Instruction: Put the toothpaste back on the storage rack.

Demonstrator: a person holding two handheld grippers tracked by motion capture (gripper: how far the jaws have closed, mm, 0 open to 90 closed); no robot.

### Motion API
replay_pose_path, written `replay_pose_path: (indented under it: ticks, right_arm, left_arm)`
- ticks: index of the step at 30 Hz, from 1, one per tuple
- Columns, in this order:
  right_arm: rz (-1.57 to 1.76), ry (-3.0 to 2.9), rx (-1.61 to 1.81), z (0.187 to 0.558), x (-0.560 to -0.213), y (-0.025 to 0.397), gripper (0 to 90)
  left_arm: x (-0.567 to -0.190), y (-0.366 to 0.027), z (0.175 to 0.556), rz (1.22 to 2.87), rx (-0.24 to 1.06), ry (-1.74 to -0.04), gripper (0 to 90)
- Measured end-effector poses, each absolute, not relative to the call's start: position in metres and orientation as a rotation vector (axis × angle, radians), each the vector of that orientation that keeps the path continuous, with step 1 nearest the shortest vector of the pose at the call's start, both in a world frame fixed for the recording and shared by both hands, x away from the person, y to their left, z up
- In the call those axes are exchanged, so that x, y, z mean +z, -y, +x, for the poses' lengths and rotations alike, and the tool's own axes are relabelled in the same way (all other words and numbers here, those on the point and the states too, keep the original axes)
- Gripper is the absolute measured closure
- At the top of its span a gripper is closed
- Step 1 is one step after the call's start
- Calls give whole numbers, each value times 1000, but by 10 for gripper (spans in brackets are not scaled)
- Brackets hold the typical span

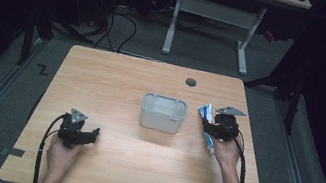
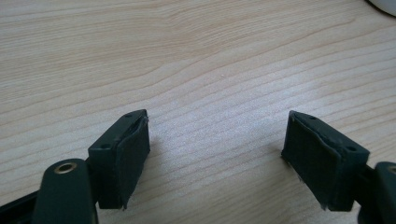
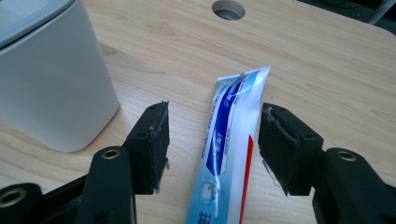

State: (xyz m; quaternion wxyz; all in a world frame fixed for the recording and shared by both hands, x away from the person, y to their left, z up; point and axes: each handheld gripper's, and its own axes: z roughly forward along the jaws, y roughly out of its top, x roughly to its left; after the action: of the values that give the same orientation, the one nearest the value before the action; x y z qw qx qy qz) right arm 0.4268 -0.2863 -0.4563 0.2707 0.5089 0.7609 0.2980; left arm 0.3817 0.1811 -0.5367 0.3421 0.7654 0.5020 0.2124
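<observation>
Toothpaste tube [image 3: 229, 149]: lies flat on the tabletop [image 1: 138, 163] at the right side, its crimped flat end pointing away from the person, the cap end toward the person and hidden under the hand in the high view. It sits just to the right of the white bin, apart from it.

Right gripper [image 3: 212, 147]: spread wide, one jaw on each side of the tube, low over the wood. The right jaw is close to the tube's edge; the left jaw stands a little off it. Nothing is pinched yet.

Step in hand: by my reading, taking hold of the tube across its width.

How to do it well: centre the tube between the jaws first, since it sits nearer the right jaw and an uneven close would likely push it sideways. Keep the tips down at the tabletop so the pads catch the thin body rather than ride over it. Close gently; the tube is soft and will probably flatten or slip if squeezed hard. A hold near the middle should keep it from drooping when lifted.

White bin [image 1: 163, 113]: open-topped, empty as far as the high view shows, in the middle of the tabletop; it looks the likely place for the tube.

Left gripper [image 2: 215, 154]: spread open, empty, resting low over bare wood at the left front, well apart from tube and bin.

Cable hole [image 1: 191, 82]: behind the bin, out of the way.
</observation>
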Motion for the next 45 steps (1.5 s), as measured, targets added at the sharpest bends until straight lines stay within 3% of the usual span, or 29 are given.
replay_pose_path:
  ticks: [11,45]
  right_arm:
    - [1379,-2095,726,447,-456,279,438]
    - [1558,-2165,402,501,-500,280,486]
  left_arm:
    - [-537,-181,382,1987,550,-1306,231]
    - [-537,-181,383,1992,554,-1303,231]
